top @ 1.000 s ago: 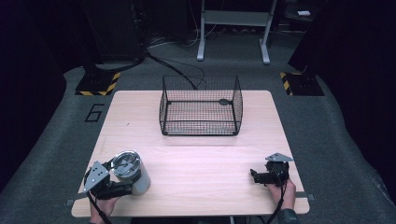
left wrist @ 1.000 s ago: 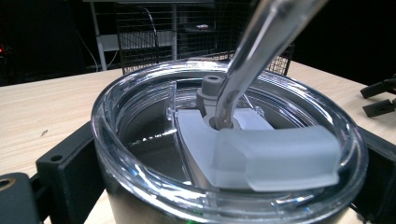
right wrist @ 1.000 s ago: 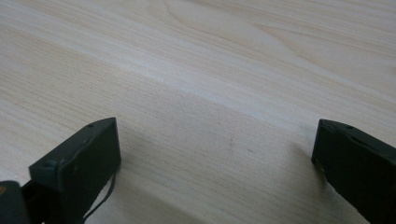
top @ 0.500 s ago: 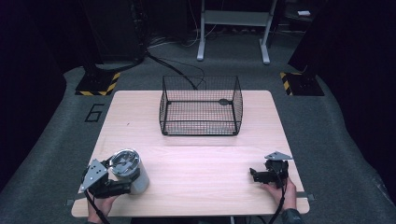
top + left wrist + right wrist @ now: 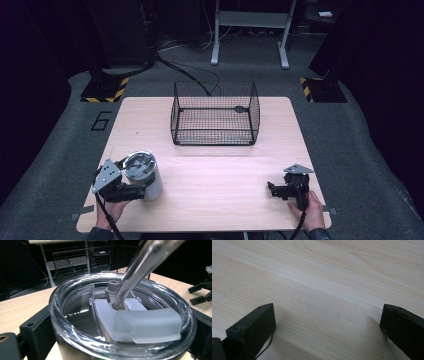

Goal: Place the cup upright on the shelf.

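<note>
A steel tumbler [image 5: 144, 176] with a clear lid [image 5: 75, 322] and a clear straw [image 5: 140, 267] is at the table's front left. My left gripper [image 5: 136, 186] is shut on the tumbler, with a black jaw pressed against each side of it just below the lid. Whether the tumbler rests on the wood or hangs just above it, I cannot tell. My right gripper [image 5: 274, 190] sits low at the front right and is open. Bare wood lies between its black fingers [image 5: 254, 325].
A black wire basket [image 5: 215, 137] stands at the back middle of the table [image 5: 220, 170], and appears behind the lid as the basket [image 5: 75, 262]. A small dark thing [image 5: 240, 109] lies inside it. Dark floor, cables and a metal stand surround the table.
My left gripper and the tumbler have shifted a little up the high view, away from the front edge. The right gripper has stayed where it was.
</note>
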Motion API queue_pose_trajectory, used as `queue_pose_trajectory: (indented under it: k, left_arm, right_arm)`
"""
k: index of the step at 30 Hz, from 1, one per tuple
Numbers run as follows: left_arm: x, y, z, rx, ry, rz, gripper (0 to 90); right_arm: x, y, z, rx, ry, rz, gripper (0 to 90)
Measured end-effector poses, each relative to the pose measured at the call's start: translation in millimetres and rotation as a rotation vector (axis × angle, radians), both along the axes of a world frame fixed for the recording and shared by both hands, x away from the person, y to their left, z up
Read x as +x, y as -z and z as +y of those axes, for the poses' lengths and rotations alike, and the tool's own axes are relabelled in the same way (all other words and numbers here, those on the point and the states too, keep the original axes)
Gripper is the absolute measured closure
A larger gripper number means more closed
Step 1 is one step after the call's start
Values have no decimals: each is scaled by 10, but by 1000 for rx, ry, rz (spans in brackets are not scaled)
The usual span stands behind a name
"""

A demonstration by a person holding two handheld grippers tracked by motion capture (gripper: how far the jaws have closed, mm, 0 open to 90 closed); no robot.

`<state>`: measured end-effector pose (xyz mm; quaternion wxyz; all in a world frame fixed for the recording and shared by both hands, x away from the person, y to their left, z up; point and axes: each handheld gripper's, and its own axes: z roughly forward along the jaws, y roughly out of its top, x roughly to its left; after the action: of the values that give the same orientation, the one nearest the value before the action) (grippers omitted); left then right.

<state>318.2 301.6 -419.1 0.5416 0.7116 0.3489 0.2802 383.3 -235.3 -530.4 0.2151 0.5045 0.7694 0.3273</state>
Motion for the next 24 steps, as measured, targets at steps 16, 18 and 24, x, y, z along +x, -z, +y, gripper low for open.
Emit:
queue_pose_trajectory:
  k: [16,18,24]
  left_arm:
    - [233,-245,-278,-3,39,-1,35]
    - [272,-284,-331,-5,48,-3,36]
    - [356,-303,-426,-5,58,-6,35]
  right_arm:
    - [-3,-1,-5,0,-6,1,0]
    - [-3,1,-14,-3,-14,0,0]
    - [1,3,-19,3,-19,-3,0]
